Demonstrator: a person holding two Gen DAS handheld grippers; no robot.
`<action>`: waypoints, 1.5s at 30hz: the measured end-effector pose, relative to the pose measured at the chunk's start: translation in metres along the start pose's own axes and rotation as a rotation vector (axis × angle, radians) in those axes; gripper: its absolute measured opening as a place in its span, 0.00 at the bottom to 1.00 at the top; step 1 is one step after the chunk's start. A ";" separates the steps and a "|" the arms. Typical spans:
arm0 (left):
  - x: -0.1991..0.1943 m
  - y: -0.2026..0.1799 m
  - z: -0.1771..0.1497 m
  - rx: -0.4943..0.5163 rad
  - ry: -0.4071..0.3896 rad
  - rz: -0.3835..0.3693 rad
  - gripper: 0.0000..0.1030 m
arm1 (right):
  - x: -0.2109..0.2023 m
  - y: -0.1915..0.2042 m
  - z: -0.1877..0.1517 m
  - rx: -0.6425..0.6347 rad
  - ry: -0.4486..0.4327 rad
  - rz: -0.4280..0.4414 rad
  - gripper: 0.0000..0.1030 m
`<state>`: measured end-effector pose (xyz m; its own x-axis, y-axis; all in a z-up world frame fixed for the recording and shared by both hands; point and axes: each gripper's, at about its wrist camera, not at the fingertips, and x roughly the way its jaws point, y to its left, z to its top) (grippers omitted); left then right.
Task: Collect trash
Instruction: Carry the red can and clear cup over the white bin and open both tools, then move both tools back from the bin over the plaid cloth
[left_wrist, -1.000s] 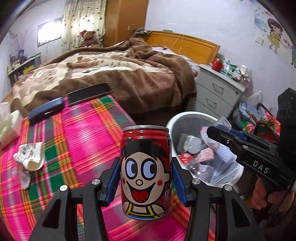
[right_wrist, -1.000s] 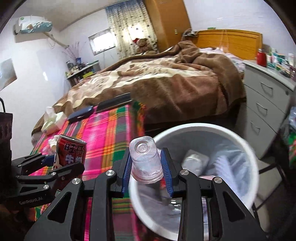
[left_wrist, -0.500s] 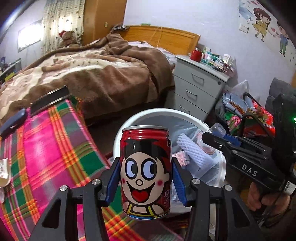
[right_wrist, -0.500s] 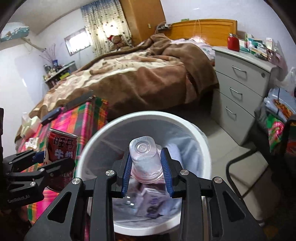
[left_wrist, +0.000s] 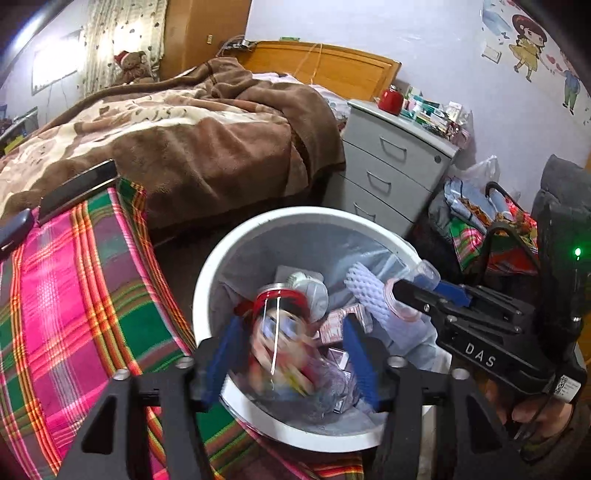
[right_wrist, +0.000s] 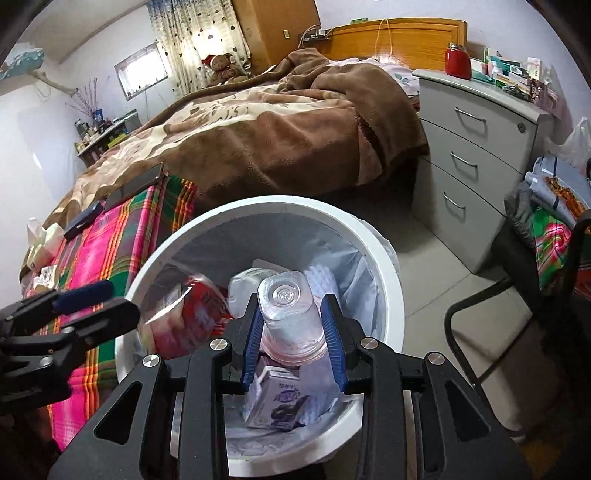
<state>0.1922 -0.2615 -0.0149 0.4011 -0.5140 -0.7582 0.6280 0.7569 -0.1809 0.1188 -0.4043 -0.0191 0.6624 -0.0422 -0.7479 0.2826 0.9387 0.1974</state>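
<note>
A white trash bin (left_wrist: 207, 280) (right_wrist: 384, 258) with a clear liner holds cartons, wrappers and foam. My left gripper (left_wrist: 291, 350) is open over the bin; the red cartoon can (left_wrist: 280, 332) is blurred between the spread blue pads, falling free into the bin. It shows as a red blur in the right wrist view (right_wrist: 192, 306). My right gripper (right_wrist: 293, 332) is shut on a clear plastic cup (right_wrist: 290, 314), held bottom-forward above the bin. The right gripper also shows in the left wrist view (left_wrist: 417, 291).
A pink and green plaid cloth (left_wrist: 66, 295) covers the table left of the bin, with a dark phone (left_wrist: 77, 188) at its far edge. A bed with a brown blanket (left_wrist: 207, 129) lies behind. Grey drawers (left_wrist: 391, 166) and a black chair (right_wrist: 517, 314) stand to the right.
Both grippers moved over the bin. My left gripper opened and the red can dropped out of it. The right gripper kept hold of the clear cup.
</note>
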 end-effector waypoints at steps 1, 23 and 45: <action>-0.001 0.001 0.000 -0.005 -0.005 -0.003 0.66 | -0.002 0.000 -0.001 0.002 -0.003 0.001 0.41; -0.053 0.034 -0.022 -0.081 -0.076 0.064 0.66 | -0.015 0.032 0.001 -0.026 -0.059 0.070 0.55; -0.129 0.126 -0.072 -0.254 -0.166 0.249 0.66 | -0.008 0.128 0.003 -0.189 -0.065 0.219 0.55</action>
<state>0.1713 -0.0709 0.0150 0.6360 -0.3446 -0.6905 0.3213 0.9318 -0.1690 0.1516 -0.2847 0.0136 0.7380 0.1527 -0.6573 -0.0025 0.9747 0.2236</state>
